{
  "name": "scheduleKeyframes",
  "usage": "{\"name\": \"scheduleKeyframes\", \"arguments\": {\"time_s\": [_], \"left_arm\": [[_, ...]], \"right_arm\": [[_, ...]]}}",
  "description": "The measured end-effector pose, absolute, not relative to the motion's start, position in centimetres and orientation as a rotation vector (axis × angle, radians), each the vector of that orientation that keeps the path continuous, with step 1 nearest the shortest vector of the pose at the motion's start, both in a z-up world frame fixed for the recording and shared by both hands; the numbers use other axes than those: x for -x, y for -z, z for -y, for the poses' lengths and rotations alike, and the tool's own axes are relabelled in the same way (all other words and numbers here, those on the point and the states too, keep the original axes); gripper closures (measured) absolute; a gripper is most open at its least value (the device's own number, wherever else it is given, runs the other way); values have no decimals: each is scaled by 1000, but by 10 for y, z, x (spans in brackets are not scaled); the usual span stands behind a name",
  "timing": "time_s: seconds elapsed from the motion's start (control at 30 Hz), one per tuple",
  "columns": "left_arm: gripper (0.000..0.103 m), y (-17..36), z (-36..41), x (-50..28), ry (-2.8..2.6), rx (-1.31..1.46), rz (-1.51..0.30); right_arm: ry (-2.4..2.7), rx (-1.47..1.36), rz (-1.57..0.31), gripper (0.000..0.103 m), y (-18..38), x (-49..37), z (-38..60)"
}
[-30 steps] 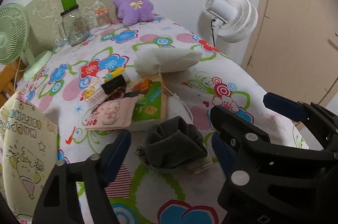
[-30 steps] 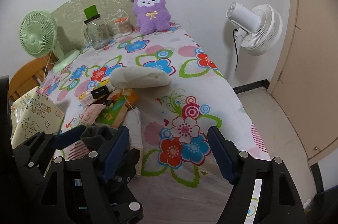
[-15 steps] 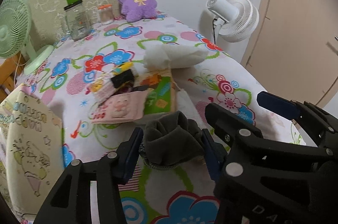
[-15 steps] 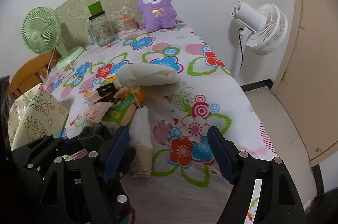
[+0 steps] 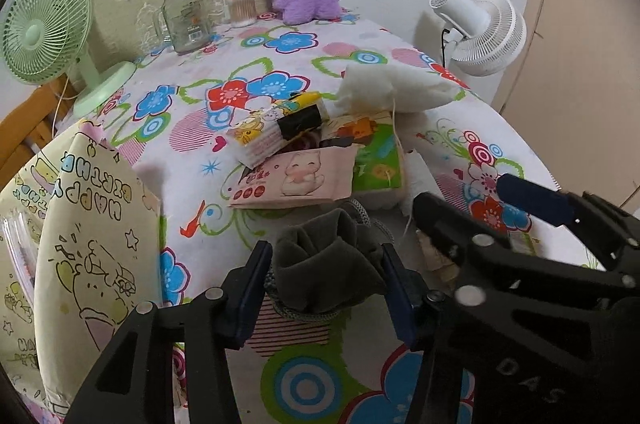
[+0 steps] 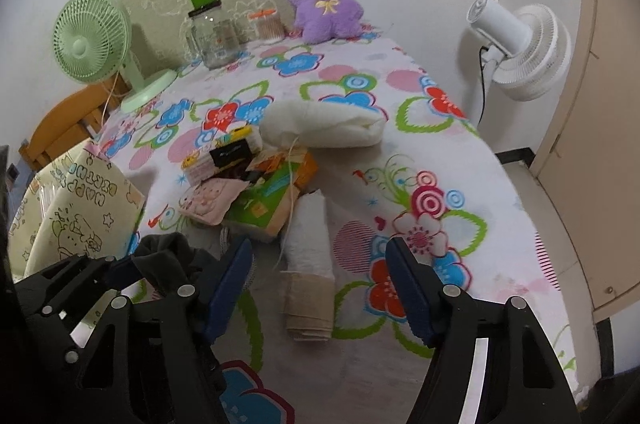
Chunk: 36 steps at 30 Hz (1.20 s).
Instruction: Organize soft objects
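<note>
Dark grey sock (image 5: 326, 264), bunched and limp, is pinched between the pads of the left gripper (image 5: 326, 284) near the bench (image 5: 304, 384) front edge.
It is judged light, soft and easily squashed, so a hold across its thick middle fold seems safest. At about 2 o'clock from it, a pale rolled sock (image 6: 310, 264) lies inside the closing right gripper (image 6: 320, 288), whose pads are not yet pressed on it; its roll is best taken mid-length.
</note>
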<state>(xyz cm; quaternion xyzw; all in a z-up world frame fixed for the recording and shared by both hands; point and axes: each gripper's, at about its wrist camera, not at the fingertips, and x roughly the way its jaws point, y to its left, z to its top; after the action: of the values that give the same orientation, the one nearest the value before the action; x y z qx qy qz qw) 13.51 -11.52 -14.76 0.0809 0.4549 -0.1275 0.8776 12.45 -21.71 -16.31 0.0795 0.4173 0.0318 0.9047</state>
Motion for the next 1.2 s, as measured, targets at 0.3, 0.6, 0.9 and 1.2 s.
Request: {"name": "scheduleKeyframes", "arguments": {"time_s": [0.3, 0.6, 0.9, 1.2], "left_arm": [[48, 154, 114, -140, 266, -175, -963], [48, 160, 117, -144, 267, -178, -984], [49, 158, 117, -141, 283, -168, -986], [49, 151, 125, -126, 303, -178, -966]], "right_arm": [[-96, -214, -943, 49, 182, -140, 213], [-80, -180, -958, 75, 186, -144, 207], [-76, -184, -952, 77, 182, -139, 211], [-64, -203, -940, 77, 176, -122, 219]]}}
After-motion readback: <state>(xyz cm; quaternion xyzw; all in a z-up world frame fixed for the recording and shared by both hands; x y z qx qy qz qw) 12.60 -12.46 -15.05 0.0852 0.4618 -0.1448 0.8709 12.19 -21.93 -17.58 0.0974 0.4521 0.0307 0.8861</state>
